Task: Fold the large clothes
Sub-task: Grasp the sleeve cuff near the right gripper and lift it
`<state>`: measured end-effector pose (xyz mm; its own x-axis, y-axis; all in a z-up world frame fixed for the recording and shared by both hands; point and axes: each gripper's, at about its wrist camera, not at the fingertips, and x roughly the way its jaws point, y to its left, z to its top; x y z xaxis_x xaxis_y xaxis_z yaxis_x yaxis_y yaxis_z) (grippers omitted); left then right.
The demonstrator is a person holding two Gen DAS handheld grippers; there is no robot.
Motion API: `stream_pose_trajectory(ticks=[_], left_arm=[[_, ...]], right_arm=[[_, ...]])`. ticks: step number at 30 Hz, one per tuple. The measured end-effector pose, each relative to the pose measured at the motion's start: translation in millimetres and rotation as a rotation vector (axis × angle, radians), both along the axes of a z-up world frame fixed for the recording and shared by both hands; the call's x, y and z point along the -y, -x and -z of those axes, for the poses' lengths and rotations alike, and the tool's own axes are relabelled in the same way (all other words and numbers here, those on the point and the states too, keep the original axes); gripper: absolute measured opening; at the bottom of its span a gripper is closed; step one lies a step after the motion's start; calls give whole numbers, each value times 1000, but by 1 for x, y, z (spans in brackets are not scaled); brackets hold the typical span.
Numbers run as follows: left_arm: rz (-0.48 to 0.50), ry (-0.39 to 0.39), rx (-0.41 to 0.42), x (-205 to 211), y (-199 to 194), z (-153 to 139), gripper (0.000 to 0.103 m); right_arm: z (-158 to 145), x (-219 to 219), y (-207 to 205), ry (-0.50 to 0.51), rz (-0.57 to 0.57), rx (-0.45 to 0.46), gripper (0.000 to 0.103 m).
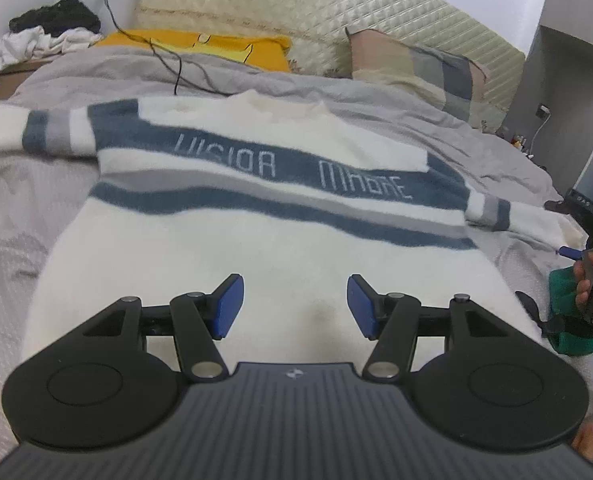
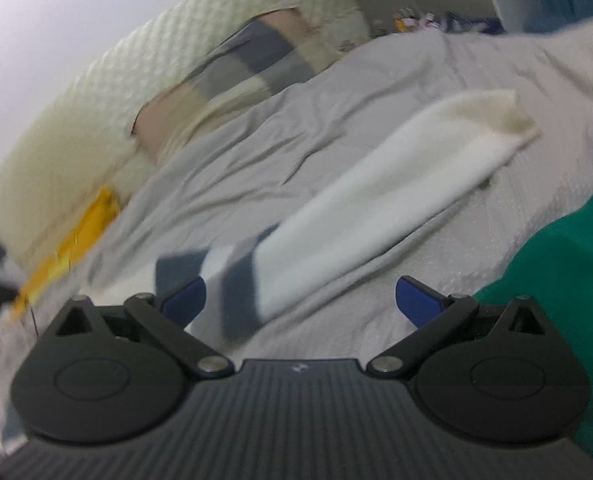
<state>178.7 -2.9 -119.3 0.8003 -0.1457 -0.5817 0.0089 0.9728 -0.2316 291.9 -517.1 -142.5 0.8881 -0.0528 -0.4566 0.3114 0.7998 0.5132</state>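
Both claws stand spread with nothing between their pads: my left gripper (image 1: 295, 306) hovers over the lower body of the sweater (image 1: 264, 216), and my right gripper (image 2: 300, 304), opened wider, points along the right sleeve (image 2: 376, 208), whose striped upper end sits just ahead of the left pad. That white sweater with blue and grey bands lies flat, front up, on the grey bedspread (image 1: 416, 112), neck toward the headboard (image 1: 336, 12), both sleeves stretched out to the sides. I judge folding has not begun. My worry is the right view's blur: closing now could miss the sleeve or pinch bedspread along with it, dragging the body askew. A green cloth (image 2: 568, 264) beside the sleeve could get caught too. Farther out, a black cable (image 1: 176, 64) trails over the bedspread near the collar. As for containers, a cardboard box (image 1: 4, 78) at the far left corner sits under heaped clothes; its inside is hidden.
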Motion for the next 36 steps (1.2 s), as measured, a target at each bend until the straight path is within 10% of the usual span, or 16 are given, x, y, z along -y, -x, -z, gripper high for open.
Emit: stream_pose_trajectory(ticks=[11, 21, 23, 25, 36], left_arm=[[14, -10, -62, 9, -23, 22, 63], [6, 36, -69, 6, -36, 31, 66], [4, 40, -69, 7, -36, 31, 67], [4, 49, -73, 8, -40, 31, 67], [-24, 5, -89, -10, -38, 25, 68]], right_arm=[[49, 91, -51, -138, 240, -52, 85], [69, 157, -72, -249, 361, 152, 83], [64, 158, -79, -216, 346, 148, 66], [55, 157, -85, -167, 341, 111, 17], [-42, 161, -64, 79, 336, 192, 11]])
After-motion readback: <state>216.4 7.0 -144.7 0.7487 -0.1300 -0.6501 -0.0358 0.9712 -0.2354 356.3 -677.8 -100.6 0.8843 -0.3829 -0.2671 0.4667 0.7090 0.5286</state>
